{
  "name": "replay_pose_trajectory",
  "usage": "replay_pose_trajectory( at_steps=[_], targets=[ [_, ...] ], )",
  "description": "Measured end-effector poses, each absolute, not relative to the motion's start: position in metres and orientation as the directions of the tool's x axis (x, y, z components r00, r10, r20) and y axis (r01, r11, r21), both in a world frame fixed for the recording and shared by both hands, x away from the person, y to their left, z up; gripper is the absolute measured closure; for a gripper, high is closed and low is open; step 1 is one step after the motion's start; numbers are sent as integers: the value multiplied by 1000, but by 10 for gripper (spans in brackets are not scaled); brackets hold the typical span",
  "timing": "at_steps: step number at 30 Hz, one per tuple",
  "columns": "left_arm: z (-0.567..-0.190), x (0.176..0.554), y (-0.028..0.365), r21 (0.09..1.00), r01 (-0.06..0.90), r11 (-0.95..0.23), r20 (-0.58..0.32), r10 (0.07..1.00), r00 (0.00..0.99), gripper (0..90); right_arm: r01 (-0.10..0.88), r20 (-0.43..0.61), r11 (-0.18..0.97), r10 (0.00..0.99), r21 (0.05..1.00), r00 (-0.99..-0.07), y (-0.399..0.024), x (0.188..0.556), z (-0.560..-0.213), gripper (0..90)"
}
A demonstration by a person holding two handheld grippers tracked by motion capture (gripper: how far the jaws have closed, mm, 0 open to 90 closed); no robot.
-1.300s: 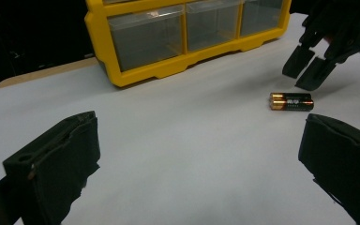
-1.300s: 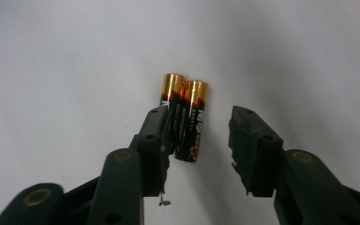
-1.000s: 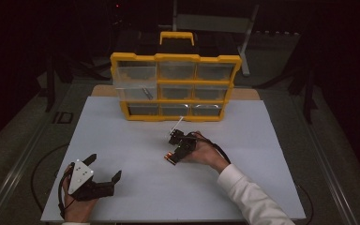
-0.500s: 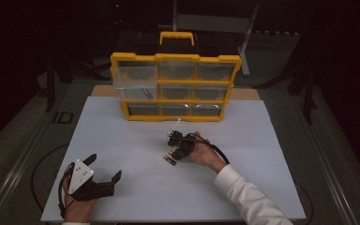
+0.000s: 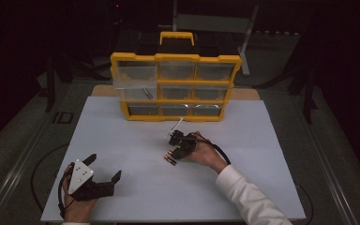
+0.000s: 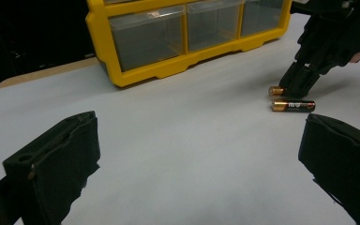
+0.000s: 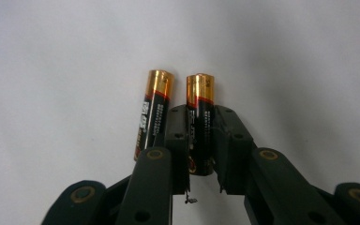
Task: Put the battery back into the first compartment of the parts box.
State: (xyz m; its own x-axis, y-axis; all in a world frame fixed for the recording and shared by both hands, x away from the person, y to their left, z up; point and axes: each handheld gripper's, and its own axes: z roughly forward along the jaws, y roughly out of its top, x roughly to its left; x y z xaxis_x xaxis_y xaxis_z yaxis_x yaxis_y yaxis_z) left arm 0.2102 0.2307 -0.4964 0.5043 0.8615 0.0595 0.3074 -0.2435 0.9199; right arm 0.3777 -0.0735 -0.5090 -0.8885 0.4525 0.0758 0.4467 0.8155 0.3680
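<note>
Two AA batteries lie side by side on the white board. My right gripper [image 7: 200, 113] is shut on the right-hand battery [image 7: 199, 93], its pads pressing the black body. The other battery [image 7: 155, 108] lies loose just left of the jaws. In the high view the right gripper [image 5: 178, 149] points down at the batteries [image 5: 169, 158] near the board's middle. My left gripper [image 5: 105, 167] rests open near the front left edge, with nothing between its fingers. In the left gripper view its own jaws [image 6: 199, 129] stand wide apart, with the loose battery [image 6: 293, 105] and the right gripper [image 6: 304, 79] beyond.
A yellow drawer organizer [image 5: 176, 58] stands at the back of the white board [image 5: 136, 140]. Its upper left clear drawer [image 5: 133, 77] is pulled out. A thin white stick [image 5: 176, 125] lies between the organizer and the right gripper.
The right hand has shifted slightly over the batteries. The left gripper has stayed where it was.
</note>
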Motion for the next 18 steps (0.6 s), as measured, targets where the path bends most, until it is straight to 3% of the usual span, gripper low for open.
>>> replay_pose_trajectory(
  at_steps=[18],
  targets=[
    [-496,210,230,920,308,-244,59,861,505,0,430,62,769,458,473,-887,-86,381,-474,769]
  ],
)
